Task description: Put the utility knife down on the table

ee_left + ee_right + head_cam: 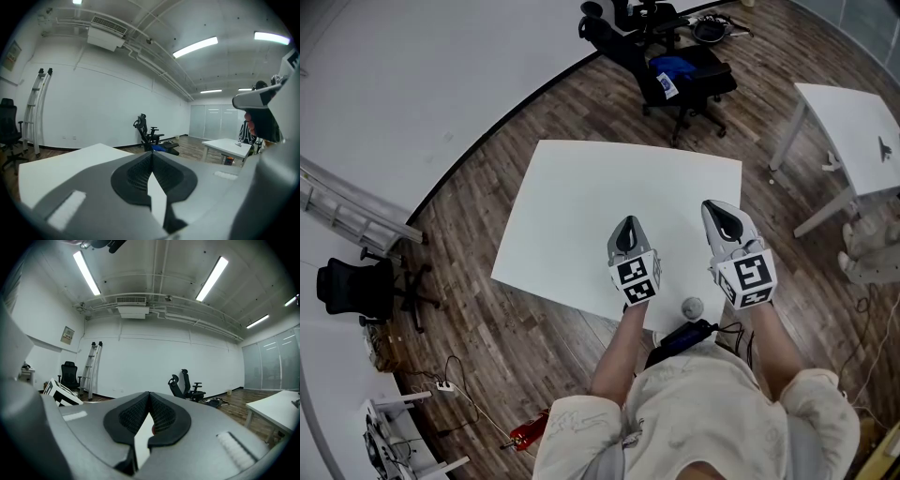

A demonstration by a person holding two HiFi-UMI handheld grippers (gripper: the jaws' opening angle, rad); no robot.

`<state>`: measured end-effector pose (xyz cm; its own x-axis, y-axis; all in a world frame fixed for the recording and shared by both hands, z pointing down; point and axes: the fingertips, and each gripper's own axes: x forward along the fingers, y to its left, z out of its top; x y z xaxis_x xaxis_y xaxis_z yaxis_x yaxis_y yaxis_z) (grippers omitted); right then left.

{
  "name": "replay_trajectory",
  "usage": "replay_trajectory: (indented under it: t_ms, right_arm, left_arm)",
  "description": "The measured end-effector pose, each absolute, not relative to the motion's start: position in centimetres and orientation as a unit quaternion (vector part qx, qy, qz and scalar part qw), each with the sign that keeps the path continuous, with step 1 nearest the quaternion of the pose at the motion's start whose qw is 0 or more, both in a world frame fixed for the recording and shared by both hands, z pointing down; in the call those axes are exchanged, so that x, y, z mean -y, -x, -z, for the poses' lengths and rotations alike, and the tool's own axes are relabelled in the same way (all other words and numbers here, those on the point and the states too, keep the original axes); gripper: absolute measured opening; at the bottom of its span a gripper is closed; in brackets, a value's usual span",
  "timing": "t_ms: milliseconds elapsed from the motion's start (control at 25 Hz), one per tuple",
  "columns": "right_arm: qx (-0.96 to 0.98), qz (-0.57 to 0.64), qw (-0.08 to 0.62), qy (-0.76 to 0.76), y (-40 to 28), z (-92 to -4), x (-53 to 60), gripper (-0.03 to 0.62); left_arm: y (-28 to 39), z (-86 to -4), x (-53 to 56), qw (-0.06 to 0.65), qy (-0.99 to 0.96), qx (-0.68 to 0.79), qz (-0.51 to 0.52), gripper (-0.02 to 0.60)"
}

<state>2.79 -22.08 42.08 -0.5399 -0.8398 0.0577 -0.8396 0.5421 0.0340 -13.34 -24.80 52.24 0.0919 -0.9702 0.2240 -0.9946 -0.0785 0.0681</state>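
Reddish in colour, a small speck (153, 428) shows in the wedge-shaped gap below the joined jaw tips of the right hand-held gripper (149, 393). Whether it is the utility knife I cannot tell, and no view shows where the knife lies. The right hand-held gripper is clenched, its ribbed black pads meeting at the tip. At its 9 o'clock in the head view the left hand-held gripper (628, 223) is clenched too, pads together with nothing between them. Both hover over the near edge of the white rectangular surface (581, 187), each bearing a cube with square markers at its rear.

A small grey round object (692, 307) shows at 6 o'clock, between the person's forearms. Past the surface at 12 o'clock stands a black office chair with a blue item on its seat (680, 70). A second white surface (853, 131) is at 2 o'clock. A folded grey ladder (347, 211) leans at 9 o'clock, with another black chair (352, 286) at 8 o'clock, all on dark wood flooring (487, 328).
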Motion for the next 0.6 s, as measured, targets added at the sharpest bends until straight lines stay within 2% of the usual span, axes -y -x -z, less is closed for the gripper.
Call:
replay_trajectory:
  t_ms: [600]
  right_arm:
    - [0.879, -0.001, 0.032, -0.476, -2.5, -42.3, 22.2, 0.006]
  left_arm:
    - [12.9, -46.3, 23.1, 0.066, -0.744, 0.665, -0.015, 0.018]
